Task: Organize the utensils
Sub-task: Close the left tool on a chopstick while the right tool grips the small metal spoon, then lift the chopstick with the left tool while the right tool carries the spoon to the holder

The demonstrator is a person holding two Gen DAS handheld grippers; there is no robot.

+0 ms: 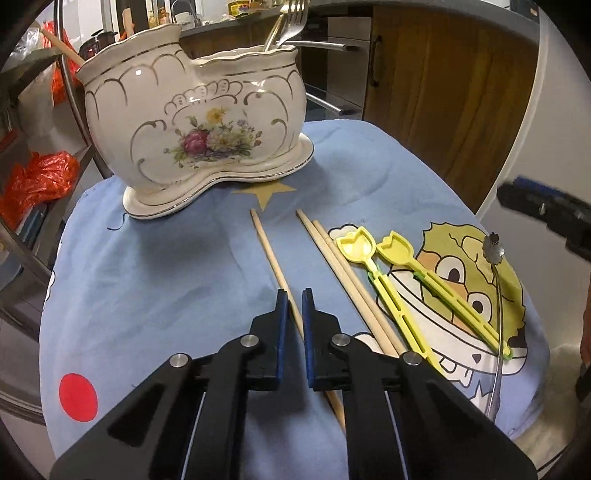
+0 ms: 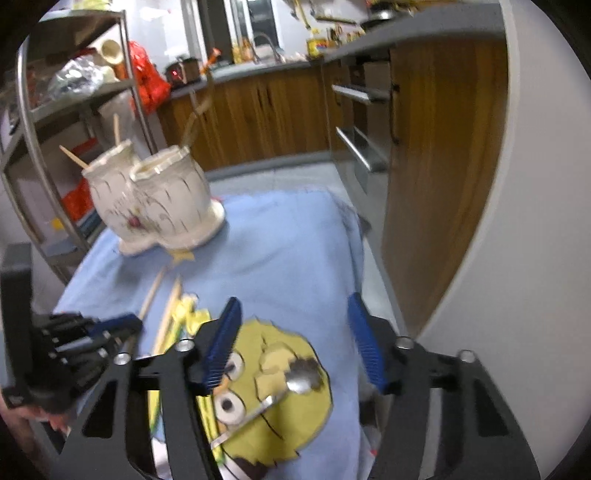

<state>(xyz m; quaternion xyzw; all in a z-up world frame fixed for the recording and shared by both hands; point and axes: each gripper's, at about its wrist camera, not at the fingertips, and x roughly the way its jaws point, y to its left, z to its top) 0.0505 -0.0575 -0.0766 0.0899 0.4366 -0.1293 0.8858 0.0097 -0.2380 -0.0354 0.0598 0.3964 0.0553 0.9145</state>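
Your white ceramic holder (image 1: 192, 125) with gold trim and a painted flower spray stands at the far left of the blue cartoon-print cloth (image 1: 166, 266). It has two joined compartments. From the left wrist view, forks (image 1: 291, 22) rise out of the right-hand, lower one; a wooden stick (image 1: 61, 46) leans out of the taller left one. In the right wrist view two wooden sticks (image 2: 94, 149) poke from that compartment, though the blur hides detail. No brand or readable writing shows on the holder or cloth.

Your left gripper (image 1: 293, 299) is clenched on a single wooden chopstick (image 1: 271, 254), which lies on the cloth and points toward the holder. Just right of it lie a pair of chopsticks (image 1: 340, 266) side by side, then two yellow plastic tongs (image 1: 399, 280) with tulip-shaped heads, then a thin metal spoon (image 1: 493, 247) with a flower-shaped end.

Your right gripper (image 2: 295, 332) hangs over that metal spoon (image 2: 295, 382) with jaws apart, one either side of the bowl end, pads not touching it.
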